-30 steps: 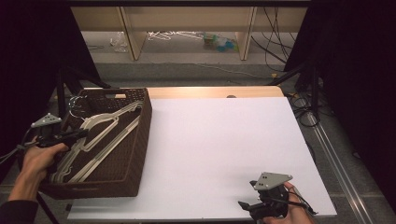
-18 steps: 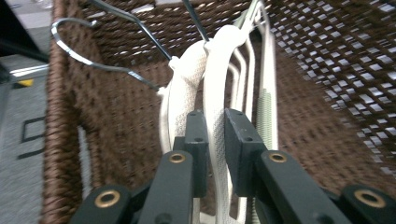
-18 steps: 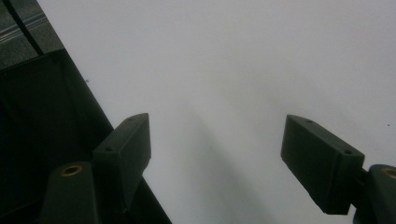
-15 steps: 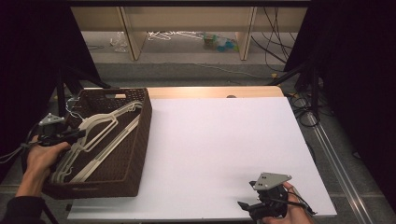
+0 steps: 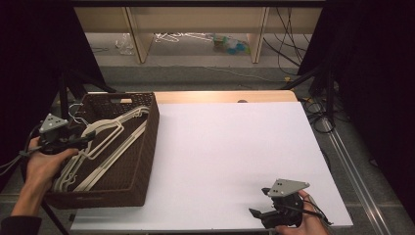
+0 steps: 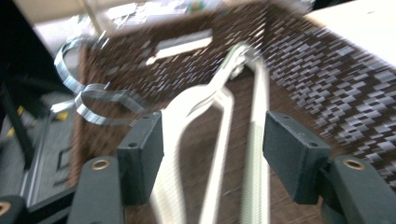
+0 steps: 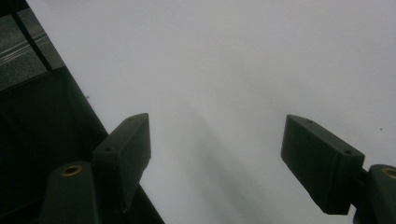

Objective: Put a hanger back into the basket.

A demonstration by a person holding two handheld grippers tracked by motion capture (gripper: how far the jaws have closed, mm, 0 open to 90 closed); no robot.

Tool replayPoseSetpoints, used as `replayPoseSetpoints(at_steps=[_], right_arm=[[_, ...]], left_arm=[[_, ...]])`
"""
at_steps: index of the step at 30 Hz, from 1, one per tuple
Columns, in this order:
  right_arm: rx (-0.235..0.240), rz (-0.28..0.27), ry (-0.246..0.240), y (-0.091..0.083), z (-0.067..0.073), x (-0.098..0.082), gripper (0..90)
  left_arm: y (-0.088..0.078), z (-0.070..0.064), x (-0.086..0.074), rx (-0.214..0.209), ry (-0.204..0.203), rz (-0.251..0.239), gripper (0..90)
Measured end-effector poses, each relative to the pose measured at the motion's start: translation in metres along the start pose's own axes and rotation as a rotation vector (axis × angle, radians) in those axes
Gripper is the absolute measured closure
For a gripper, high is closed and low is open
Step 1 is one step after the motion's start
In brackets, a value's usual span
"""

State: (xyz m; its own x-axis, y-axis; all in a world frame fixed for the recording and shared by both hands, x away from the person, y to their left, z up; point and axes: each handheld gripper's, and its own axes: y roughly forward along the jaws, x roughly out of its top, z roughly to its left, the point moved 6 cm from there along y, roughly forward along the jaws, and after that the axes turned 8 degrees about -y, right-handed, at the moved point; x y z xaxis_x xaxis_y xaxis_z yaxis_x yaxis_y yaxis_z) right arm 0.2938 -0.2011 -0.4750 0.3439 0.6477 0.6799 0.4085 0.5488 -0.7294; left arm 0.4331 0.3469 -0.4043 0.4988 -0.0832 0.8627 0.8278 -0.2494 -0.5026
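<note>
A dark brown wicker basket [image 5: 152, 128] stands at the table's left and holds several white hangers [image 5: 110, 134]. My left gripper [image 5: 84, 140] hovers over the basket's left side, pointing in across it. Its jaws have just been opening. In the left gripper view the left gripper [image 6: 212, 154] stands open, and the white hangers [image 6: 205, 102] run between the pads, blurred, with neither pad pressing on them. My right gripper [image 5: 257, 215] rests near the table's front right edge. In the right gripper view the right gripper [image 7: 217, 158] is open with nothing between its jaws.
The white table top [image 5: 230, 147] stretches from the basket to the right edge. Metal hanger hooks [image 6: 88, 100] curl over the basket's far left corner. Beyond the table stand wooden shelves [image 5: 195, 19], with cables on the floor.
The left gripper's jaws have opened and let go of the hanger, and that hand has lifted a little. The right gripper has not moved.
</note>
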Motion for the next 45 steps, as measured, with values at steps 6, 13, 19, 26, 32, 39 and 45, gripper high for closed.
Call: replayPoseSetpoints(at_steps=[6,13,19,26,32,39,45], right_arm=[[-0.018,-0.023,0.03,-0.003,-0.003,0.002,25.3],[-0.053,-0.077,0.052,-0.008,-0.009,0.005,25.3],[-0.069,-0.11,0.066,-0.01,-0.014,0.005,25.0],[-0.087,-0.149,0.096,-0.012,-0.017,0.006,24.6],[-0.091,-0.168,0.106,-0.012,-0.019,0.006,24.2],[-0.092,-0.207,0.104,-0.014,-0.021,0.007,22.2],[-0.08,-0.252,0.099,-0.017,-0.021,0.011,18.9]], left_arm=[[-0.01,-0.051,0.01,-0.102,0.041,-0.062,33.4],[-0.012,-0.103,0.013,-0.226,0.057,-0.105,30.3],[-0.01,-0.142,0.006,-0.3,0.074,-0.102,24.7],[-0.01,-0.179,-0.001,-0.374,0.12,-0.124,19.9],[-0.009,-0.203,-0.012,-0.419,0.103,-0.125,17.0],[-0.014,-0.221,-0.02,-0.451,0.103,-0.144,16.0],[-0.011,-0.236,-0.034,-0.465,0.132,-0.131,16.1]])
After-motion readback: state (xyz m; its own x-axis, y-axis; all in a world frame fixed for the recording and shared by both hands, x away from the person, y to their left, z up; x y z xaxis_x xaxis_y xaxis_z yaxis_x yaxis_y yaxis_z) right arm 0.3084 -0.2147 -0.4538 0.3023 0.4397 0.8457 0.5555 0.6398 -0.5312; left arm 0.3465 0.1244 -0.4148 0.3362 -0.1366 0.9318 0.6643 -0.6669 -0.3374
